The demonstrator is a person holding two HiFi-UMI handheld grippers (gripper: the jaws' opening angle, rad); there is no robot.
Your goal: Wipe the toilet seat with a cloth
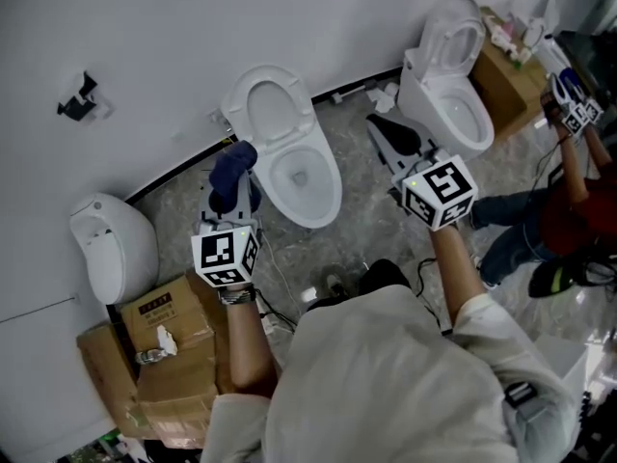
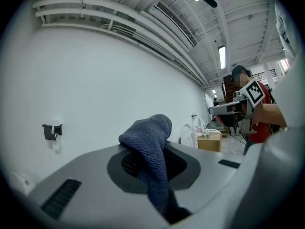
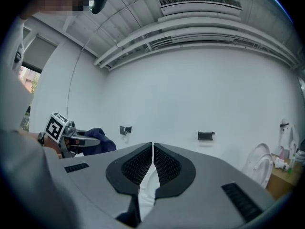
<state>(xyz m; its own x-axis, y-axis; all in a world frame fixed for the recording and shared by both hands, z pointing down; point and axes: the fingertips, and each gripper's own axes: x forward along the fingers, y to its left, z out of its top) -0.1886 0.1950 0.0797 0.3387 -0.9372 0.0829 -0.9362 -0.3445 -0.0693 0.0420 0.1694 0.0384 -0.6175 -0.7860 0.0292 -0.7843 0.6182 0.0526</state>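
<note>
Against the white wall [image 1: 145, 27], on the grey stone floor [image 1: 357, 244], the toilet [image 1: 289, 152] stands right in front of us with its lid [image 1: 270, 104] up, and its seat [image 1: 334, 197] runs long from the wall toward us. Our left gripper [image 1: 231, 205] is clenched on the blue cloth [image 1: 231, 174], which sits just left of the seat, so we think this nearer hand only needs to go right and a bit down. Our right gripper [image 1: 378, 123] is squeezed shut on nothing, over on the seat's other side.
</note>
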